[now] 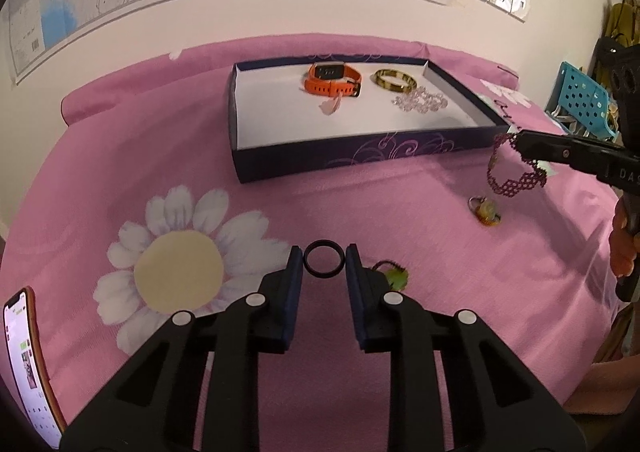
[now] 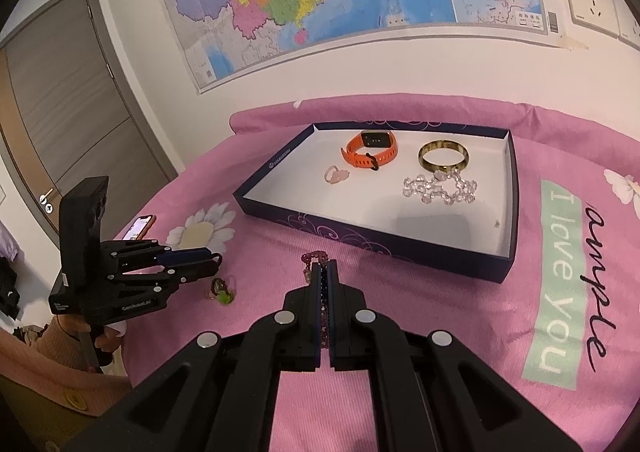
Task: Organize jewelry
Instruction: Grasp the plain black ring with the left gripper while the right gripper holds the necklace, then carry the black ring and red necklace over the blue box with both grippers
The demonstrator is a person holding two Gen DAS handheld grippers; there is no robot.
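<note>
Jaws on my left gripper (image 1: pixel 324 258) pinch a plain black ring (image 1: pixel 324 263), a thin smooth hoop, at 12 o'clock from the camera. My right gripper (image 2: pixel 325 266) is clamped on a dark-red beaded bracelet (image 1: pixel 514 168), lacy and dangling, near the purple box (image 1: pixel 360 158) at its 4 o'clock corner.

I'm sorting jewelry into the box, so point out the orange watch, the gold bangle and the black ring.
orange watch (image 2: pixel 370 154): right wrist view, on its strap.
gold bangle (image 2: pixel 443 162): right wrist view, on the near side of its band.
black ring (image 1: pixel 324 263): left wrist view, in the loop's opening.
</note>
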